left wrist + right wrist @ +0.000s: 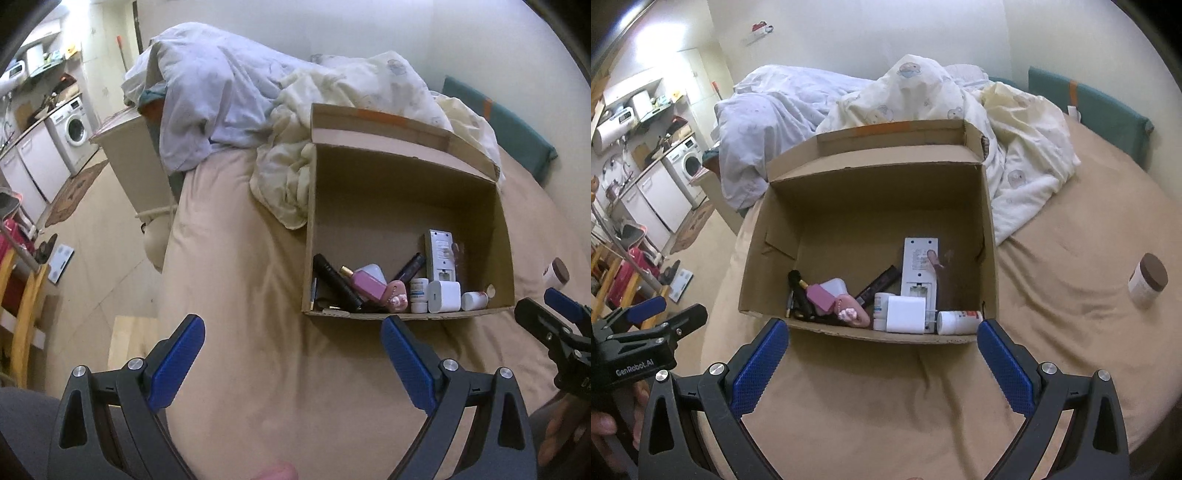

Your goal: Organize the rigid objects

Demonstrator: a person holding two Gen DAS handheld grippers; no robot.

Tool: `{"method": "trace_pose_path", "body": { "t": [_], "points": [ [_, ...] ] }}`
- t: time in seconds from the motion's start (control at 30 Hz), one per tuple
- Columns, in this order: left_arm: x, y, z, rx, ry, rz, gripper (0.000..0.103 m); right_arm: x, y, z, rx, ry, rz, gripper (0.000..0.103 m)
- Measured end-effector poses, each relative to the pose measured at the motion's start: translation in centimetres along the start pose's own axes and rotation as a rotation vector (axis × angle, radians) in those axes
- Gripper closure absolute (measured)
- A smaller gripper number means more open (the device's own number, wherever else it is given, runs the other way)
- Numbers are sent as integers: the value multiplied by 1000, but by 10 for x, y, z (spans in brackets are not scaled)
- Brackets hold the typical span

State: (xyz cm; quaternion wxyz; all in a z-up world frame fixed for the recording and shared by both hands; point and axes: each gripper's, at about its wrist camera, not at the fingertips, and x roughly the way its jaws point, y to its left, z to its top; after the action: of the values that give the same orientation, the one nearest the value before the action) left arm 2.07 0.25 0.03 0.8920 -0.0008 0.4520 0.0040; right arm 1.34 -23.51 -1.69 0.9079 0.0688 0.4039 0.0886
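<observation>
An open cardboard box (988, 236) lies on a tan bed sheet, also in the left wrist view (502, 229). Inside lie several small items: a white remote-like device (919, 266), a white cube (905, 314), a pink bottle (822, 299), a white pill bottle (958, 321) and dark tubes (877, 282). A white jar with a brown lid (1148, 279) stands on the sheet to the box's right, also in the left wrist view (556, 274). My left gripper (293, 334) is open and empty before the box's left corner. My right gripper (882, 338) is open and empty at the box's near edge.
Crumpled white and cream duvets (923, 107) pile behind the box. A teal headboard cushion (1108, 110) is at the far right. The bed's left edge drops to a floor with a scale (61, 264), a rug, a washing machine (75, 131) and cabinets.
</observation>
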Motion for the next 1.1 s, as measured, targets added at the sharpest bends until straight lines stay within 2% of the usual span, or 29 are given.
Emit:
{"method": "trace_pose_path", "body": {
  "t": [0.53, 1.1],
  "points": [
    [-3, -10, -3, 56, -12, 3, 7, 4, -1, 0, 5, 15, 4, 0],
    [0, -7, -4, 48, 2, 0, 7, 4, 1, -2, 3, 25, 10, 0]
  ]
}}
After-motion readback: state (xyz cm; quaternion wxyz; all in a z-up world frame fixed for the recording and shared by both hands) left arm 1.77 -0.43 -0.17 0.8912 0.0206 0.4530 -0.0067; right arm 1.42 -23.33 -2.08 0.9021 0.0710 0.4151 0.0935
